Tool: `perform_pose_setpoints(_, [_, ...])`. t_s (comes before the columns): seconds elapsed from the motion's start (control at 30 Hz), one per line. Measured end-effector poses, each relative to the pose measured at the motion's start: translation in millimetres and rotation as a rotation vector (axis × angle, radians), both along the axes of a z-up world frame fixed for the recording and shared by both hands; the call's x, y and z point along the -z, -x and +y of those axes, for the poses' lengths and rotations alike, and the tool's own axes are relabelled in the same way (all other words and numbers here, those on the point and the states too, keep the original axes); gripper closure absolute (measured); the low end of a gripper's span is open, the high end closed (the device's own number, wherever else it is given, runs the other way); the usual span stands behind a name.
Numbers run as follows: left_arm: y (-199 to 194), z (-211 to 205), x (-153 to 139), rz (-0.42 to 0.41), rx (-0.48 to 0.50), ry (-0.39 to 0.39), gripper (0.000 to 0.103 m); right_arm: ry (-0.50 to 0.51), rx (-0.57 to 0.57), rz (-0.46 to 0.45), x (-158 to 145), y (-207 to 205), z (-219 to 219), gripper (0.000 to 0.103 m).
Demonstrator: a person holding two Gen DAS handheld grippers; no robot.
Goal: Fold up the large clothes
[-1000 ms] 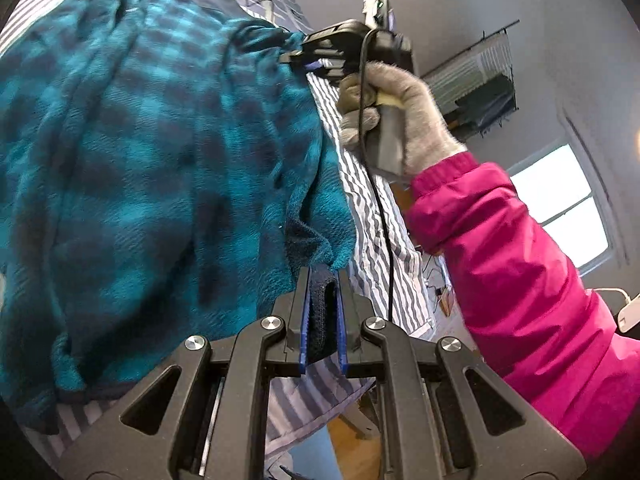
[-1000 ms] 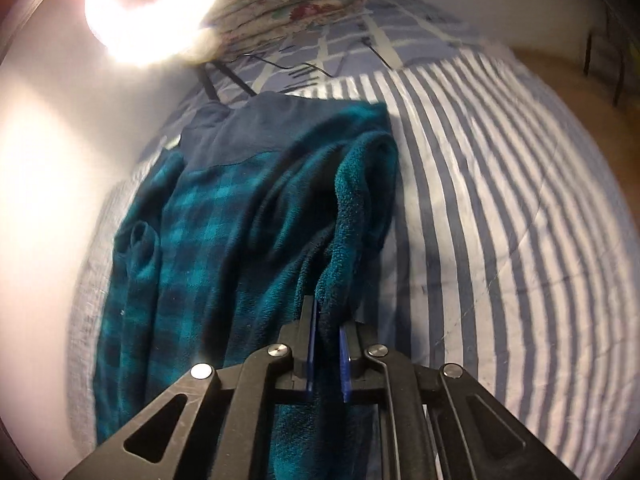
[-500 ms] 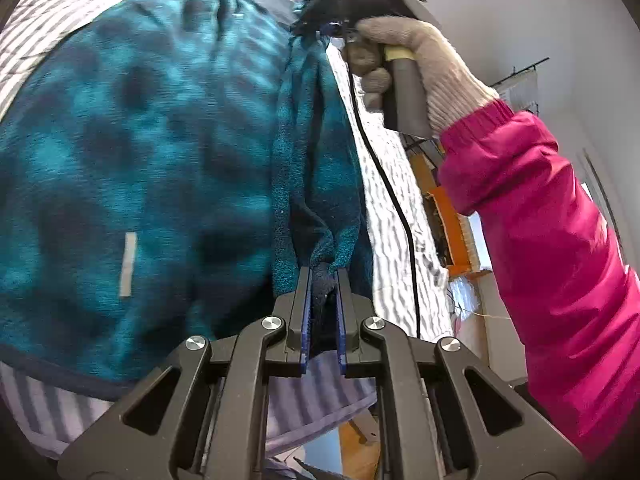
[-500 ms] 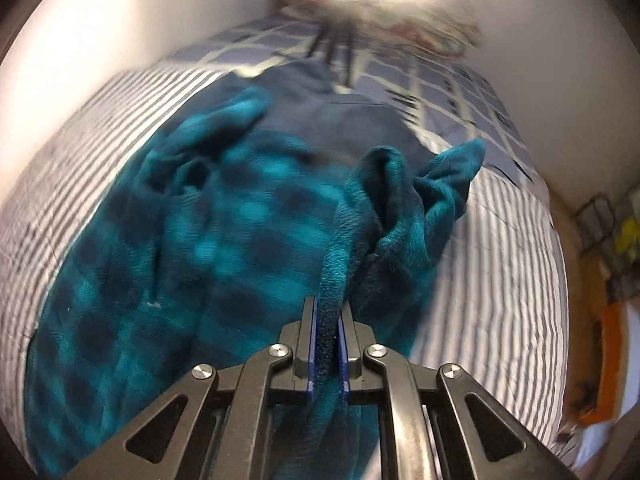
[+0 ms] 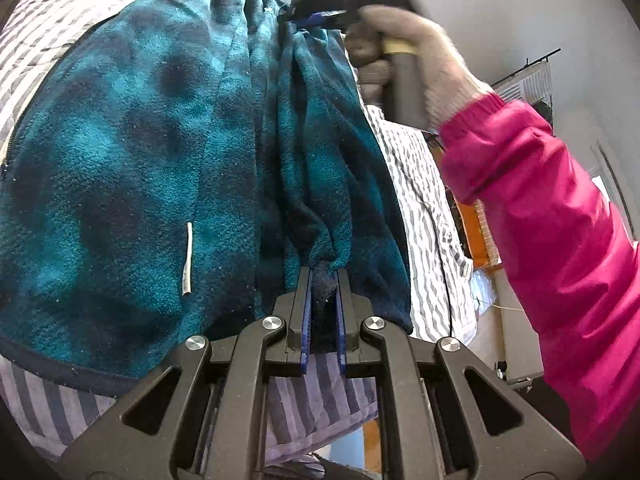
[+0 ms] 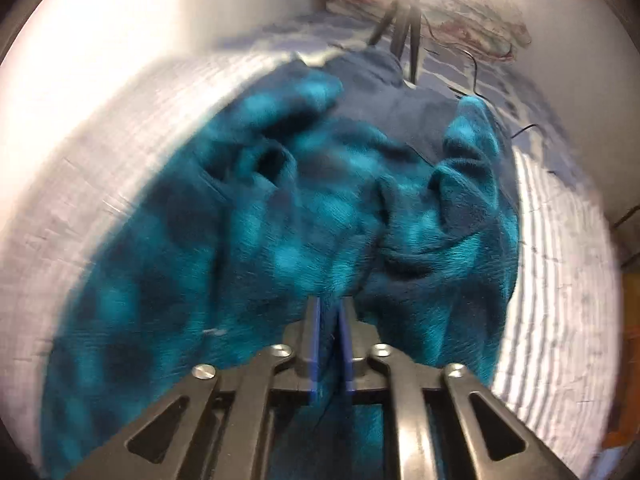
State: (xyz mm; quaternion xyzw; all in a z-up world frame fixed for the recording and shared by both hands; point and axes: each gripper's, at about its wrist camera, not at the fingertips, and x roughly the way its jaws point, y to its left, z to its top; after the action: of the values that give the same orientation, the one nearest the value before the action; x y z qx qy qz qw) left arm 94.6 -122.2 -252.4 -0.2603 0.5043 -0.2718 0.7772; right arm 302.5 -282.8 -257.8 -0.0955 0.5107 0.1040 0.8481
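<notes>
A teal and navy plaid fleece jacket lies on a grey-striped bed cover. My left gripper is shut on the jacket's dark hem edge. My right gripper is shut on a fold of the jacket; it also shows in the left wrist view, held by a gloved hand at the far end of a raised strip of fleece. That strip hangs stretched between both grippers above the rest of the jacket. A white label shows on the fleece.
A pink-sleeved arm fills the right of the left wrist view. A tripod and cables stand on the bed beyond the jacket, with patterned bedding behind. The bed edge and wooden floor lie to the right.
Both grippers have carried the jacket's side edge over across the body of the jacket. The right wrist view has swung left and is now blurred.
</notes>
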Motion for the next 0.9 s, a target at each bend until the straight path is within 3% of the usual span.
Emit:
perform_pose_setpoints(0.03, [1, 2, 0, -0.002, -0.001, 0.0, 0.095, -0.067, -0.005, -0.004, -5, 3, -4, 0.077])
perform_pose_setpoints(0.1, [4, 4, -1, -0.006, -0.002, -0.005, 0.095, -0.181, 0.017, -0.062, -27, 20, -25, 0.077])
perform_pose_setpoints(0.13, [-3, 1, 0, -0.006, -0.001, -0.008, 0.095, -0.192, 0.048, -0.09, -33, 26, -35, 0.077])
perform_pose_setpoints(0.27, [0, -1, -1, -0.017, 0.005, -0.026, 0.095, -0.084, 0.214, -0.144, -34, 31, -72, 0.079])
perform_pose_setpoints(0.43, [3, -1, 0, -0.028, 0.003, -0.053, 0.095, -0.054, 0.322, -0.147, -19, 5, -86, 0.079])
perform_pose_setpoints(0.63, [7, -6, -2, -0.058, 0.013, -0.1, 0.095, -0.044, 0.255, -0.085, 9, -48, -63, 0.08])
perform_pose_setpoints(0.7, [8, -8, -3, -0.068, 0.017, -0.117, 0.095, 0.014, 0.221, -0.059, 28, -55, -46, 0.08])
perform_pose_setpoints(0.8, [8, -9, -3, -0.061, 0.026, -0.126, 0.095, 0.078, 0.187, -0.075, 26, -57, -36, 0.081])
perform_pose_setpoints(0.9, [8, -8, -4, -0.065, 0.04, -0.13, 0.095, -0.008, 0.2, -0.054, 1, -42, -51, 0.081])
